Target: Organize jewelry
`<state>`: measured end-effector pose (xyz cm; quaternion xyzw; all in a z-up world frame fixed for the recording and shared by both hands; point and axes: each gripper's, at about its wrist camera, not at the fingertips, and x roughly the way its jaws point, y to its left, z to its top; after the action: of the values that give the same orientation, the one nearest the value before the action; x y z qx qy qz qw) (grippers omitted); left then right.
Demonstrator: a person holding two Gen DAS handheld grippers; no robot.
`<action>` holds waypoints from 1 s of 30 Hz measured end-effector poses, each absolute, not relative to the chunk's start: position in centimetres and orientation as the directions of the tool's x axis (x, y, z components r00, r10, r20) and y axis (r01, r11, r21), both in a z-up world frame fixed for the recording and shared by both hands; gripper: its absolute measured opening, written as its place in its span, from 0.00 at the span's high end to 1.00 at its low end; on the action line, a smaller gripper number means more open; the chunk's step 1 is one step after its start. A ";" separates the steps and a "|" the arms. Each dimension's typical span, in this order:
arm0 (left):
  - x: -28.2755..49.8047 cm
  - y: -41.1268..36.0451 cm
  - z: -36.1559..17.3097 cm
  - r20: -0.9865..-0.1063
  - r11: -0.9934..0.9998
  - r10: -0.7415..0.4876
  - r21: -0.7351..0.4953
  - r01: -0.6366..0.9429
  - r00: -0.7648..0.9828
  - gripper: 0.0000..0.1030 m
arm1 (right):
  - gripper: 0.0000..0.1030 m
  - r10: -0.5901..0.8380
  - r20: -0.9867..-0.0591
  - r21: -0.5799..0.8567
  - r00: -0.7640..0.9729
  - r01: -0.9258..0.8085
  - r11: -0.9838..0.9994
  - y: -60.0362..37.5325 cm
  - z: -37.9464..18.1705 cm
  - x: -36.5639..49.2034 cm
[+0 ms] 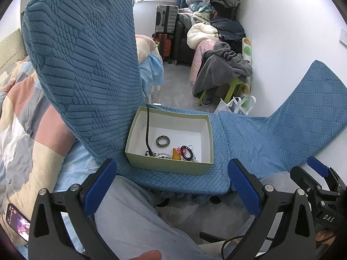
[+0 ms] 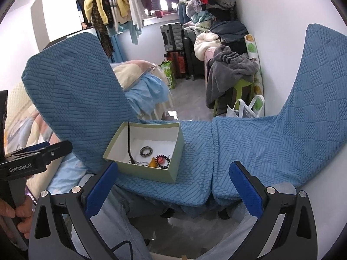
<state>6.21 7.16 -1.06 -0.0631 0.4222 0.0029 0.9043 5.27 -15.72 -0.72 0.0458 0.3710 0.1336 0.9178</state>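
We hold both grippers back from the work, low over our lap, and the jewelry sits ahead of them in a pale green box [image 1: 171, 145] on the seat of a blue-covered chair [image 1: 180, 179].

From the left gripper [image 1: 171, 186] the box lies at twelve o'clock, almost dead centre between its blue pads, so this is the nearer and better-lined tool. From the right gripper [image 2: 173, 186] the same box [image 2: 144, 151] lies toward eleven o'clock, off to the side. Both tools have their fingers spread wide and hold nothing.

Inside the box, the pieces crowd the near wall: a patterned ring [image 1: 163, 141] lies flat and alone nearer the middle, a beaded bracelet [image 1: 187, 152] and a yellow piece [image 1: 176, 154] touch each other at the front. A dark cord [image 1: 148, 127] runs from the far rim down to the near corner, its long axis along twelve to six.

The near wall stands between us and the cluster, so we judge the reach must come over it from above. The chair back [image 1: 86, 65] rises at ten o'clock, close beside the box.
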 end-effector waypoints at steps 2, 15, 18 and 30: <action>6.1 7.2 -1.0 -0.762 0.992 -0.049 -0.111 -0.056 0.645 0.01 | 0.00 0.280 -0.667 0.183 0.690 -0.212 0.960 -15.7 -0.7 5.2; 6.0 6.9 -0.9 -0.761 0.993 -0.064 -0.114 -0.035 0.646 0.01 | 0.00 0.260 -0.671 0.181 0.695 -0.188 0.966 -16.6 -0.7 5.1; 6.0 6.9 -0.9 -0.762 0.993 -0.065 -0.112 -0.033 0.644 0.01 | 0.00 0.256 -0.666 0.172 0.700 -0.190 0.967 -16.4 -0.6 5.0; 5.9 7.0 -0.5 -0.761 0.995 -0.052 -0.096 -0.032 0.647 0.01 | 0.00 0.255 -0.659 0.163 0.707 -0.197 0.967 -16.5 -0.3 4.8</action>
<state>5.89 6.96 -0.52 -0.0503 0.4203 -0.0056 0.9060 4.84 -16.46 -0.30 0.0405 0.3625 0.1225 0.9230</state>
